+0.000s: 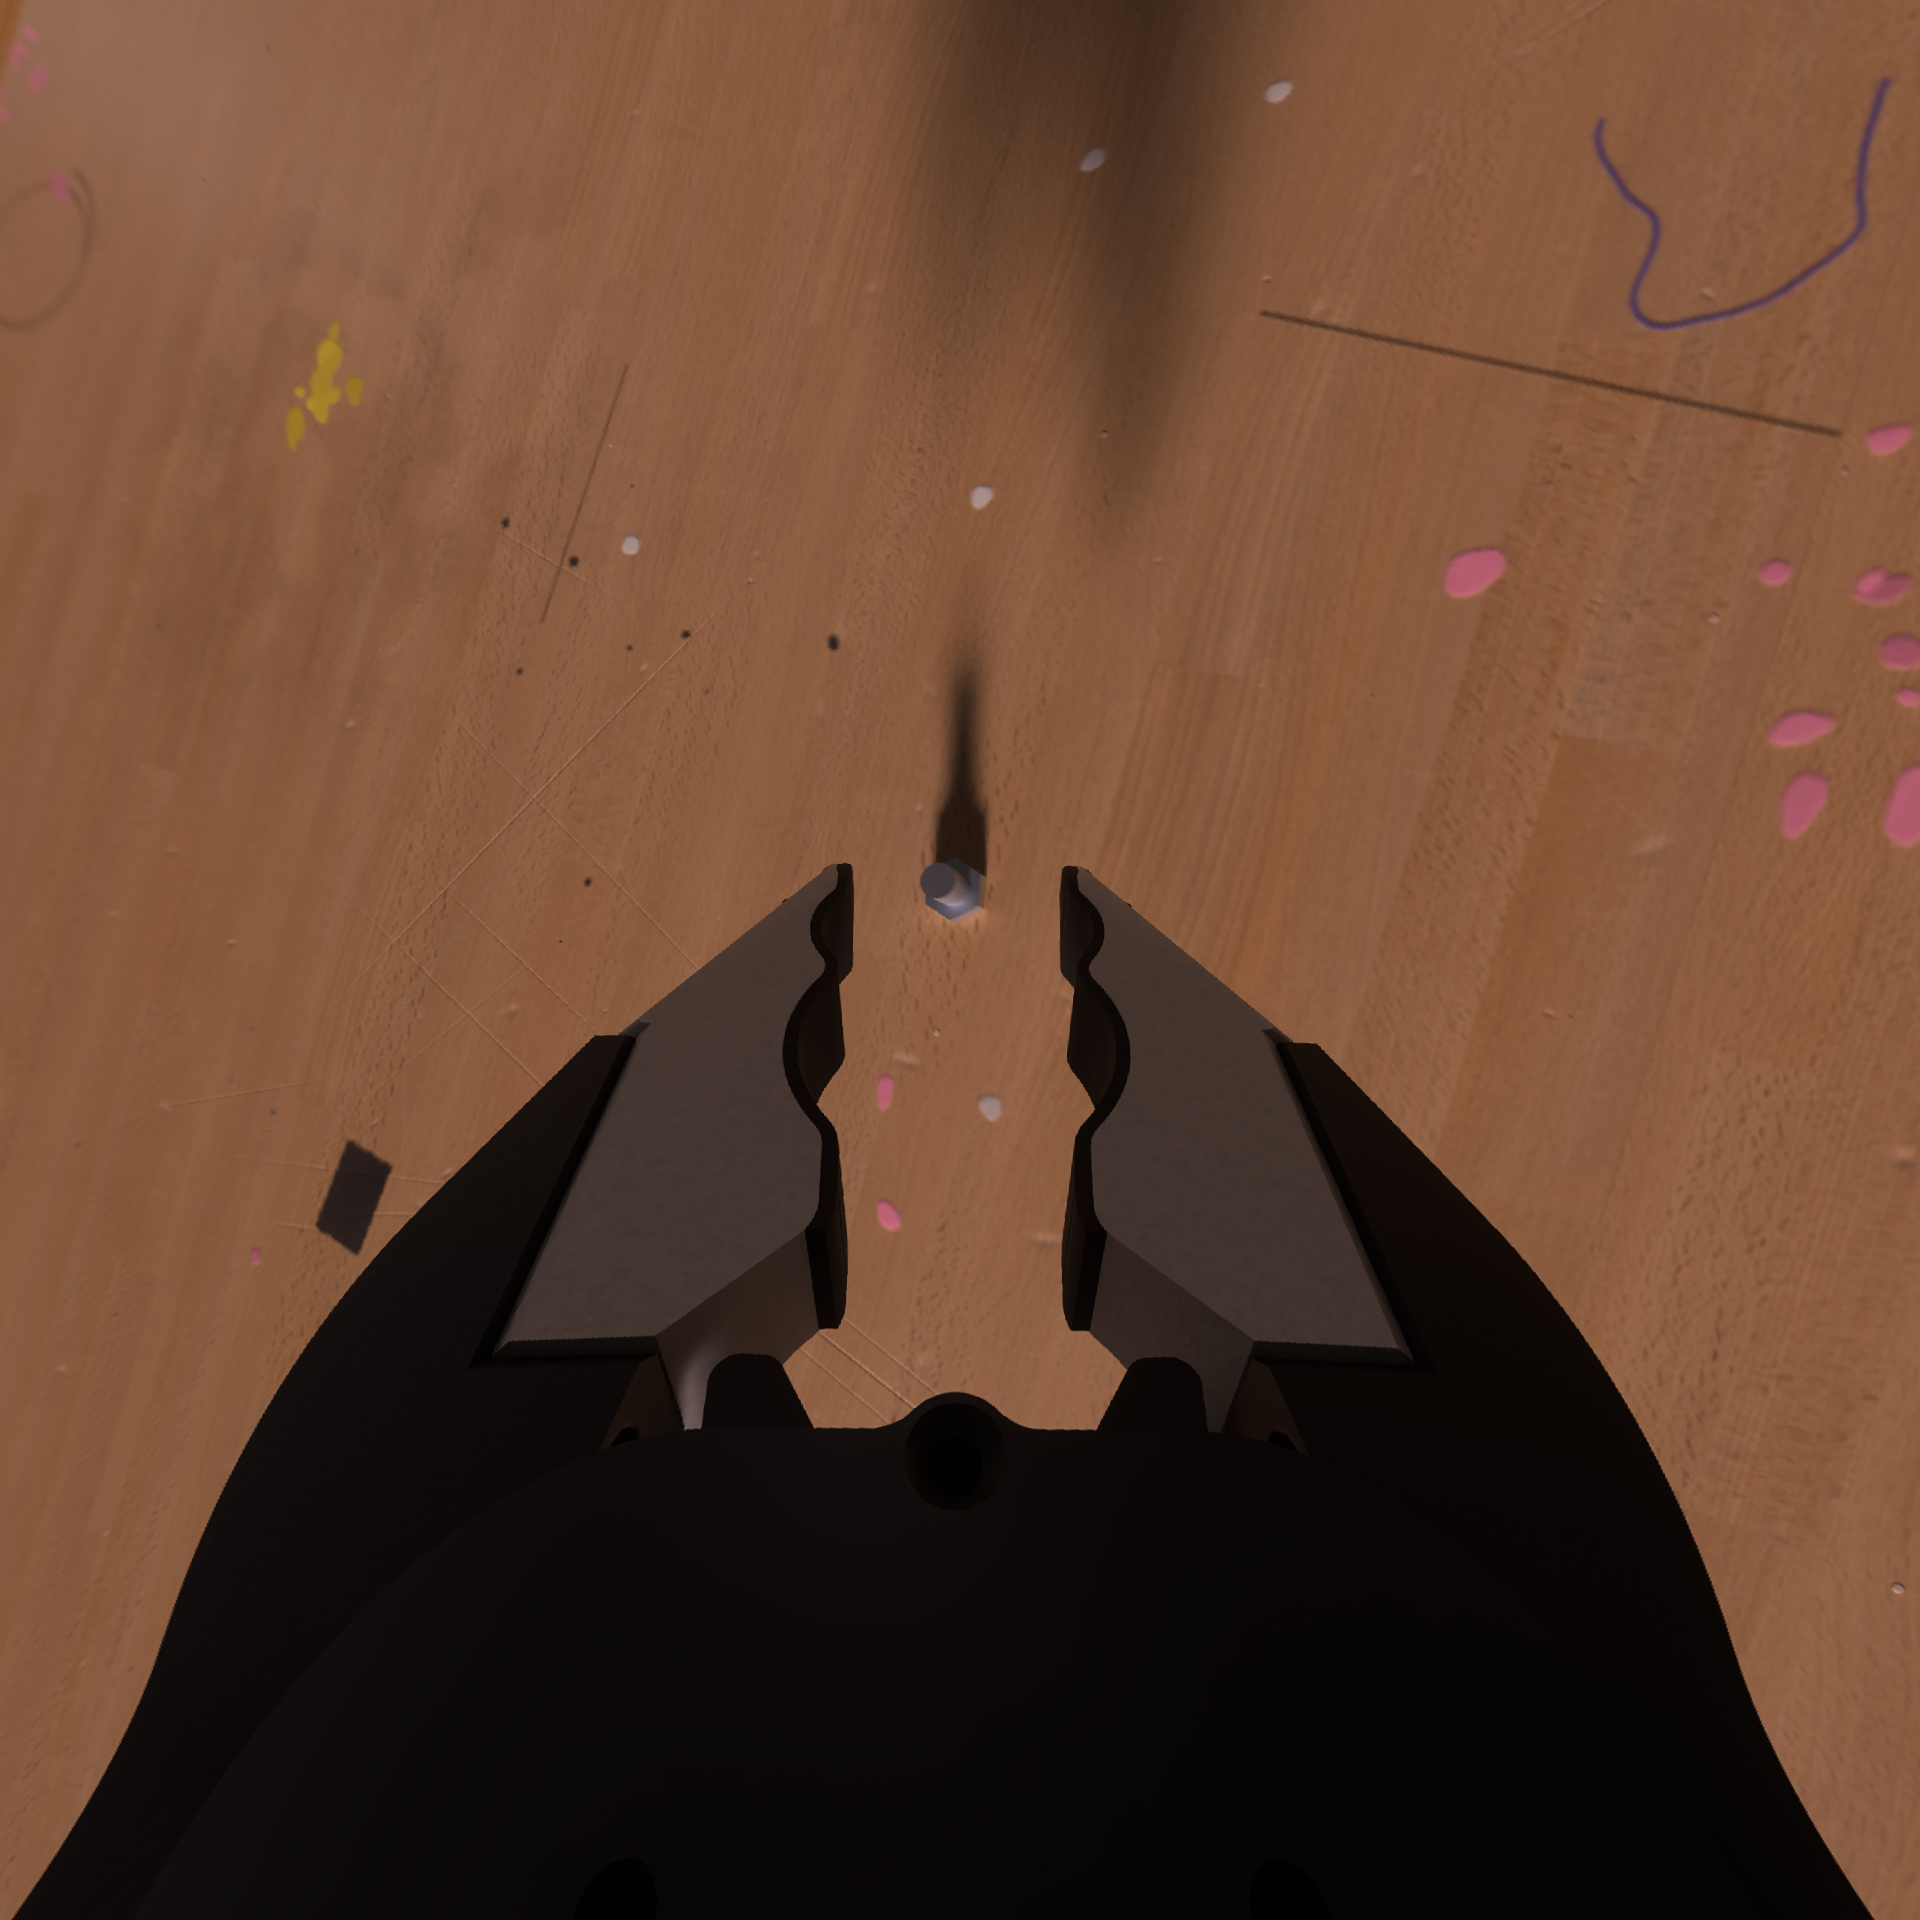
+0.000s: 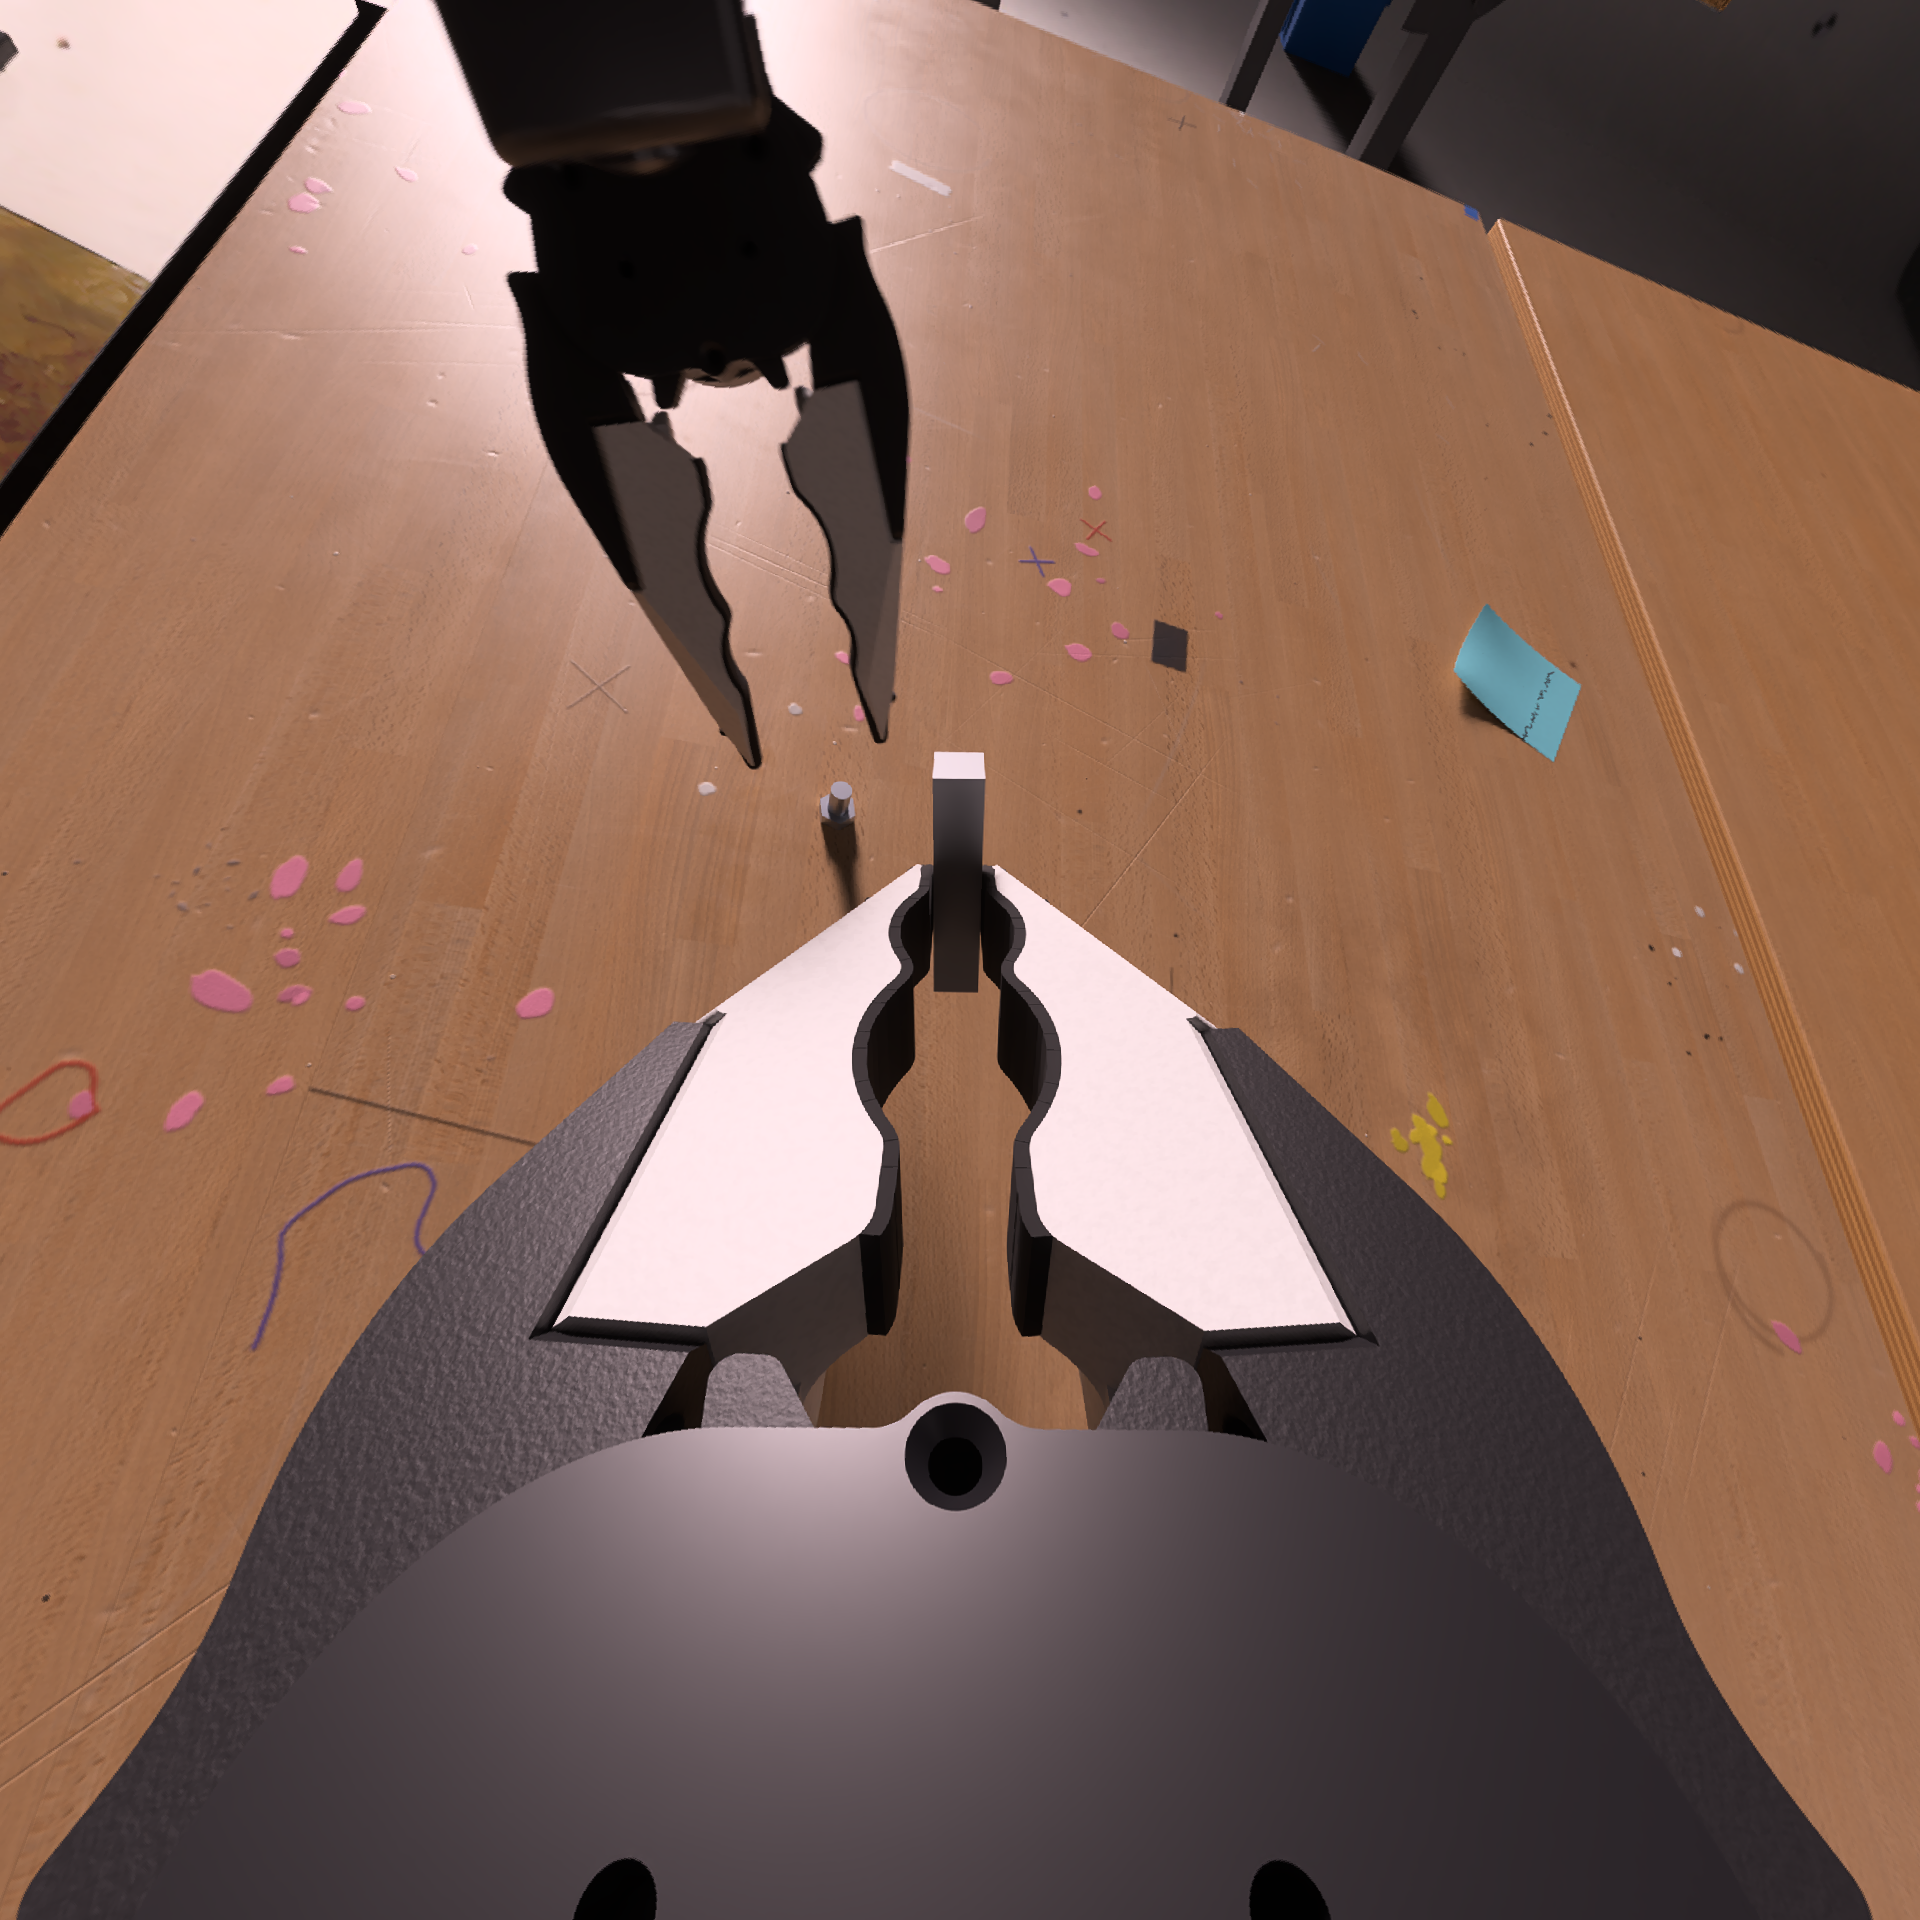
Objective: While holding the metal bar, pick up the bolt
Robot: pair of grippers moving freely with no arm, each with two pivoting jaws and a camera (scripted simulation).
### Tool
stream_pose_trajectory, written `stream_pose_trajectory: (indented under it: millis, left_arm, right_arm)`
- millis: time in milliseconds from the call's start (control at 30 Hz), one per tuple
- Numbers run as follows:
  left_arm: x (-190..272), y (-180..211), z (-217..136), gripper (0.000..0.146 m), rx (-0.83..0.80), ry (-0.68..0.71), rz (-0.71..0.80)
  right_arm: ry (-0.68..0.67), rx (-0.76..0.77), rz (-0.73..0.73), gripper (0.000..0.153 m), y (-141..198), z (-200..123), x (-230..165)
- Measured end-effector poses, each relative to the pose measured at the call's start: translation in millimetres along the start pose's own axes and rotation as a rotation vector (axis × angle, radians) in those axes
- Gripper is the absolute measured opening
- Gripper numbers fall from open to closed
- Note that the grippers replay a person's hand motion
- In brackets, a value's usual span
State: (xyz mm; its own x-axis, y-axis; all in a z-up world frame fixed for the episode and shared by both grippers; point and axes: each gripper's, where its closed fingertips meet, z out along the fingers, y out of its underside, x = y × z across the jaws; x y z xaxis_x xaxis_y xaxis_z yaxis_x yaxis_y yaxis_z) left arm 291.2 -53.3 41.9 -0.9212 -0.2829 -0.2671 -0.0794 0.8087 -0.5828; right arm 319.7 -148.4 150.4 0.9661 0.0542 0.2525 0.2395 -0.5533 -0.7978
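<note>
Left gripper (image 1: 956, 883) hangs above the wooden bench (image 1: 1351, 1039), fingers pointed down at it, jaws spread with nothing between them. The bolt (image 1: 951, 890) stands on its head on the bench, shank up, long axis vertical. In the left wrist view it shows almost end-on, centred in the gap between the two fingertips and just ahead of them, apart from both. A thin dark shadow runs away from it across the wood.

Right wrist view: right gripper (image 2: 957, 883) is clamped on the metal bar (image 2: 957, 831), a dark rectangular piece with a pale top face, held upright at the fingertips so its upper end stands clear above them. The bolt (image 2: 837, 805) sits on the bench just left of the bar, apart from it. The left gripper (image 2: 821, 740) shows here from the far side, its tips just above and beyond the bolt, not touching.

Judgement: the left gripper is the free one and already lined up over the bolt; the pick turns on a straight descent along the shank axis, then closing. The bar stands near, so sideways drift toward it could cause a knock.

Counts: grippers 2; bolt 1; metal bar 1; blue paper note (image 2: 1517, 681) 1, well off to the right; small dark square patch (image 2: 1169, 644) 1; many paint specks
</note>
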Motion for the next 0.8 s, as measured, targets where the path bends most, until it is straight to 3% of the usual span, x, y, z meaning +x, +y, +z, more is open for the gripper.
stream_pose_trajectory:
  millis: [233,367,800]
  left_arm:
    - [-4,17,20,0.035,-0.188,0.106,0.024]
    - [-3,16,28,0.039,-0.194,0.149,-0.011]
    - [0,20,28,0.017,-0.298,0.244,-0.034]
  right_arm:
    - [0.008,0.010,0.006,0.008,0,-4,2]
    - [0.010,0.010,0.017,0.008,3,-5,4]
    - [0.038,0.010,0.045,0.008,11,-14,11]
